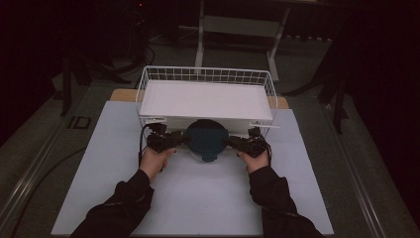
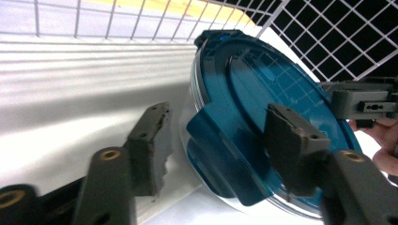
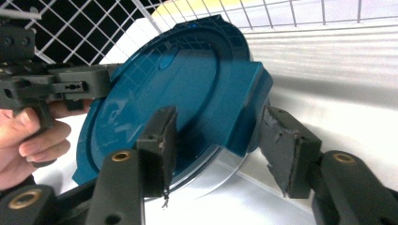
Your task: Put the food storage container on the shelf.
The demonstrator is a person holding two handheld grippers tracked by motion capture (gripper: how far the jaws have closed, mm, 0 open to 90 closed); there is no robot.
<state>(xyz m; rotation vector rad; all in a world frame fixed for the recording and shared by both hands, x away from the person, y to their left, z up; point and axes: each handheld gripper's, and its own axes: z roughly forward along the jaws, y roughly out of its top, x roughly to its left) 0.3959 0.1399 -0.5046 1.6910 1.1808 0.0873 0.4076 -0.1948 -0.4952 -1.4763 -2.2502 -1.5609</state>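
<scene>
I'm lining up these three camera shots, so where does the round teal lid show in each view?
High view: the teal lid sits at centre, in front of the white wire basket, between the two grippers.
Left gripper view: the lid fills the centre and right, its side flap between the open jaws.
Right gripper view: the lid fills the centre and left, its flap between the open jaws.
Shared landmark: the basket's wire grid, along the top of both gripper views.

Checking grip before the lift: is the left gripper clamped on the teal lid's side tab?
No. In the left gripper view the tab sits between the left gripper pads with clear gaps.
</scene>
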